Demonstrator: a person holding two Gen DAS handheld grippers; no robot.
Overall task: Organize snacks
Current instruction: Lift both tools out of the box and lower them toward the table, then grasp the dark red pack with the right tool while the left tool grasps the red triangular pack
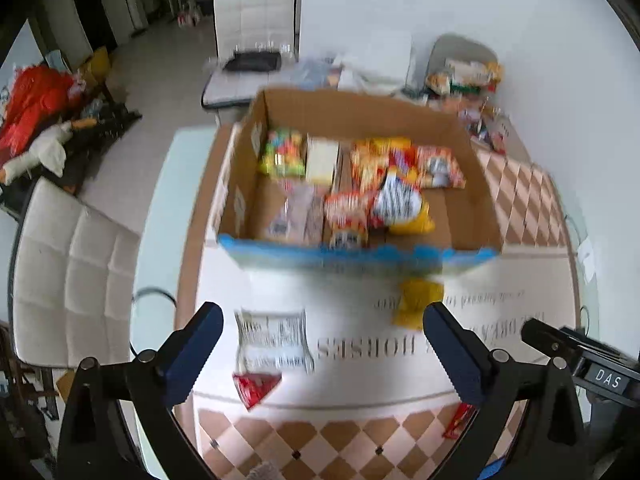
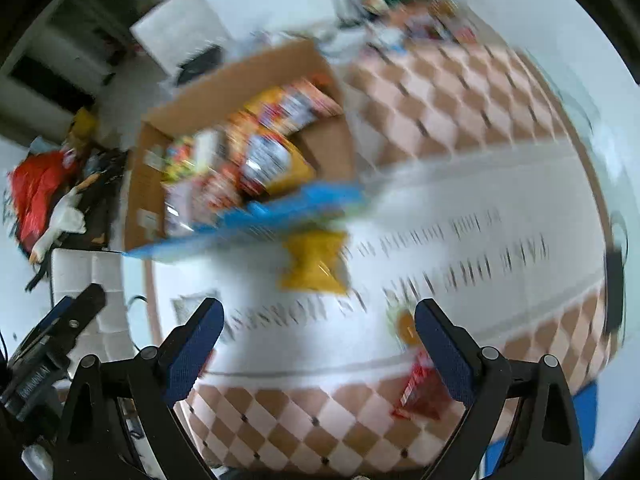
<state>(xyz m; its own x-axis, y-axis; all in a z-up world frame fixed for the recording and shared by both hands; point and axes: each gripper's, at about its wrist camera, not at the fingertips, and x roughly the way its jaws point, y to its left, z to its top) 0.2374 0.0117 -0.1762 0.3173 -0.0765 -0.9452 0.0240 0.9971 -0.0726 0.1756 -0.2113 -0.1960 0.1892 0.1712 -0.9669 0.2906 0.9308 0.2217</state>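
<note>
**Both grippers empty above loose snacks; box part-filled**

The left gripper [image 1: 322, 350] hung with its jaws spread wide and nothing between them, above the near part of the table [image 1: 320, 436]. Beneath it lay a clear packet with a red end [image 1: 272, 354], flat on the white band of the cloth. This looked light, soft and crinkly, probably slippery; a pinch across its sealed end seemed the safer hold, as the middle would likely buckle.

Further right, a yellow packet [image 1: 416, 300] lay just in front of the cardboard box [image 1: 360, 116], whose near edge carried a blue flap [image 1: 352, 256]. The box, set toward the far edge, already held several bright packets.

The right gripper [image 2: 318, 346] was likewise spread and empty. Its view was heavily blurred. The yellow packet sat ahead of it, and a red packet [image 2: 416, 396] lay near the table's near edge, close beside the right finger. Contact could not be determined. Both appeared light, pliable and easily crushed.
</note>
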